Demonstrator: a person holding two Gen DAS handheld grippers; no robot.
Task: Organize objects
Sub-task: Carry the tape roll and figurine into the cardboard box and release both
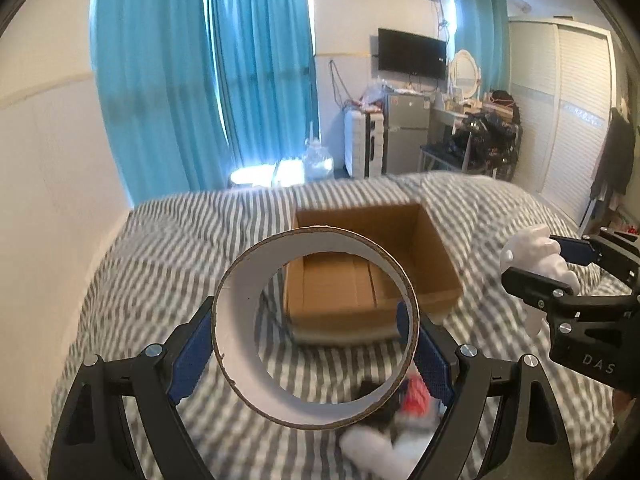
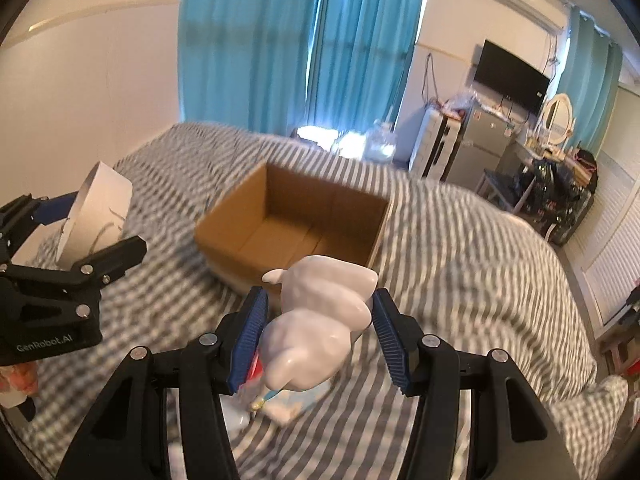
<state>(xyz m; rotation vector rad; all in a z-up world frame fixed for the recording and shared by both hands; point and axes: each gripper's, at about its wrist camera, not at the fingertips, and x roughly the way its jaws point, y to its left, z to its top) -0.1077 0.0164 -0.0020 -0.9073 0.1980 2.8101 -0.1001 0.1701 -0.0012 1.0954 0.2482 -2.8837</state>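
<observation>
Right now the left gripper (image 1: pixel 316 336) is clamped on a tape roll (image 1: pixel 316 326), its blue pads pressing the roll's outer rim from both sides, so that the left wrist view looks straight through the white inner ring. Beyond the ring sits an open cardboard box (image 1: pixel 424 248) on the grey-and-white striped bedspread (image 1: pixel 168 248), with nothing visible on its brown floor. Below the roll, a few small items (image 1: pixel 400 412) lie on the bedspread (red, white and dark shapes, too blurred to name).

The right gripper (image 2: pixel 316 328) is closed on a glossy white figurine (image 2: pixel 320 320), lumpy and rounded, held between its two blue ribbed pads above the bedspread (image 2: pixel 460 264). The cardboard box (image 2: pixel 224 220) lies just ahead of it, open side up. Under the figurine a pale blue and white packet (image 2: pixel 292 404) rests on the bedspread. The left gripper (image 2: pixel 100 236) appears at the left edge of the right wrist view, holding the tape roll (image 2: pixel 100 208) tilted and above the bedspread, near the box's left corner.

Teal curtains (image 1: pixel 200 80) hang behind the bed.
</observation>
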